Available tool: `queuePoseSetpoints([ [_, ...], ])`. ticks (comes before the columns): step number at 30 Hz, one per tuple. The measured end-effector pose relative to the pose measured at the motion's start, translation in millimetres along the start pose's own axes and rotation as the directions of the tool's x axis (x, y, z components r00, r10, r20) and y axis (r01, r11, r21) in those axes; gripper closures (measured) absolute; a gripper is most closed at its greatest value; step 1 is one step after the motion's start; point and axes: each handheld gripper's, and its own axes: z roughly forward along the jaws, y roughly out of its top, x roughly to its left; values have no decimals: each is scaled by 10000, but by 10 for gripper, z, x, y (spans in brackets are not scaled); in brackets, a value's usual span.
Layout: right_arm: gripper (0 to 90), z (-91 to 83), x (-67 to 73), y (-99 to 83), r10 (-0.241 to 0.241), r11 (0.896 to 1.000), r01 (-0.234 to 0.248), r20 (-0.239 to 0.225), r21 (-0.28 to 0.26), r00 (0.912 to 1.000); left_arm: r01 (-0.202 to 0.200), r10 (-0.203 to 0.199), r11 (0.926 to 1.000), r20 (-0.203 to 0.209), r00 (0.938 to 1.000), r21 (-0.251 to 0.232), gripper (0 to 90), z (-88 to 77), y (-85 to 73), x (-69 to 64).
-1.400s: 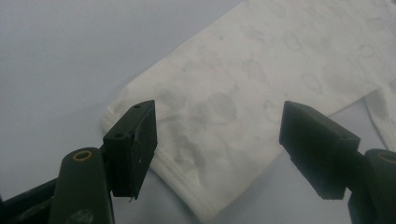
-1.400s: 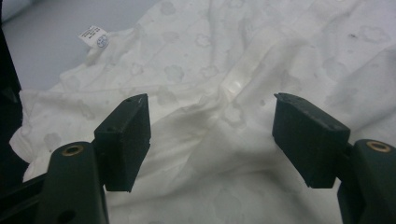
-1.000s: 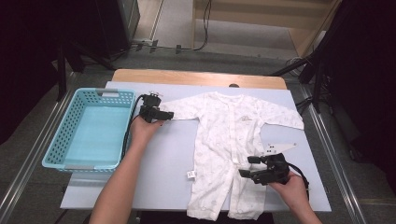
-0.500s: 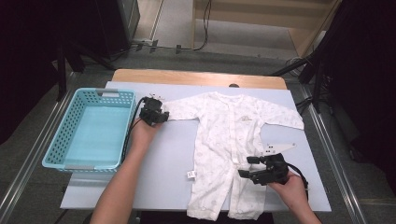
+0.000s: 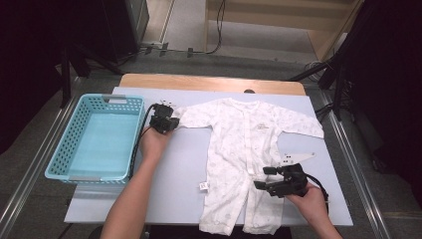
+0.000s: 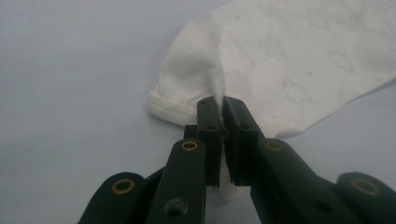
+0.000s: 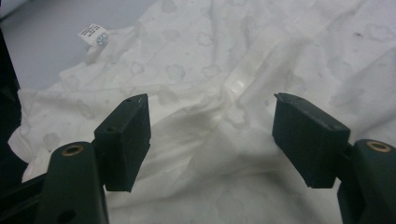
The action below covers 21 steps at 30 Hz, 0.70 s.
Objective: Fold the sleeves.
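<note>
At the left edge of the pale grey-blue worktop [image 5: 189, 174] stands a light blue plastic basket with perforated walls [image 5: 64, 149], apart from the garment. Just to its right, the left gripper [image 5: 169, 118] sits at the cuff of a sleeve; in the left gripper view its jaws have just been closing and now pinch a raised fold of cloth next to the stitched cuff hem, the two black pads nearly together with the fabric between them. The cloth belongs to a white long-sleeved baby romper with a faint printed pattern [image 5: 244, 149], lying flat and face up in the middle of the worktop, sleeves spread to either side and legs toward the person. Farther right, by the nearer leg, the right gripper [image 5: 266, 178] hovers with its jaws wide apart; in the right gripper view rumpled romper fabric lies between the pads, neither pad pressing on it.
</note>
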Motion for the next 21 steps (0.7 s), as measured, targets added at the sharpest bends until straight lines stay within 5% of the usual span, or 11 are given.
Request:
queuePoseSetpoints([
  [2,265,3,1,0,1,10000,-1,6,4,10000,151,-151,9999,198,9997,19,863,-1,5,14],
  [4,265,5,6,0,9,10000,-9,-22,19,10000,836,-848,9964,869,9926,169,864,6,28,44],
  [21,265,-4,-5,-3,27,10000,-27,3,19,10000,743,-663,9968,2129,9748,-295,865,-174,287,-121],
])
